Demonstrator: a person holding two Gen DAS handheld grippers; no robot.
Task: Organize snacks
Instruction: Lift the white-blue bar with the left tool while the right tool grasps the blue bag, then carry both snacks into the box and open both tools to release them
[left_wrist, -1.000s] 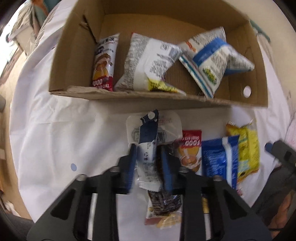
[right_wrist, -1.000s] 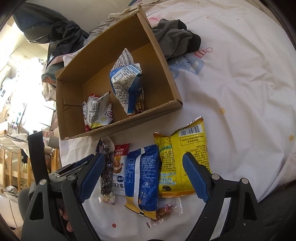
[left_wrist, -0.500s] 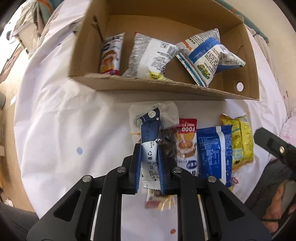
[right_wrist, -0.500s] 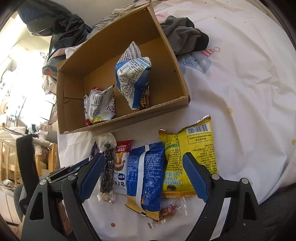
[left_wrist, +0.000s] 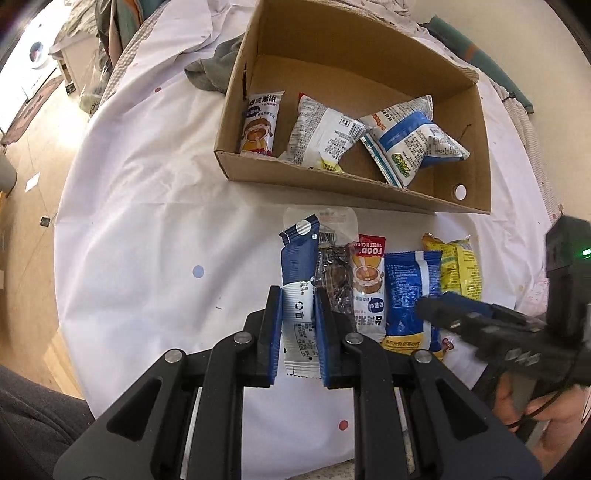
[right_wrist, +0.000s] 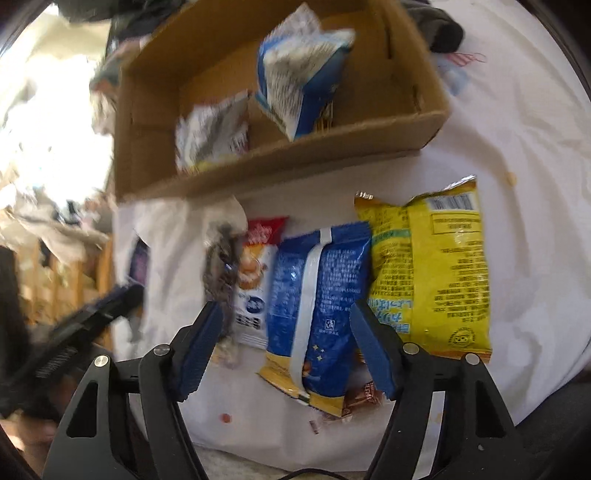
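A white cloth (left_wrist: 140, 221) scattered with small coloured dots covers the work surface and hangs in soft creases. Past its left edge lies a light wooden floor (left_wrist: 33, 155), with a white appliance with a round door (left_wrist: 35, 61) at the far upper left and a patterned mat (left_wrist: 31, 107) before it. A crumpled grey garment (left_wrist: 212, 74) lies on the cloth. A cream wall (left_wrist: 517, 48) rises at upper right. In the right wrist view, strong daylight (right_wrist: 40, 122) washes out the left side.
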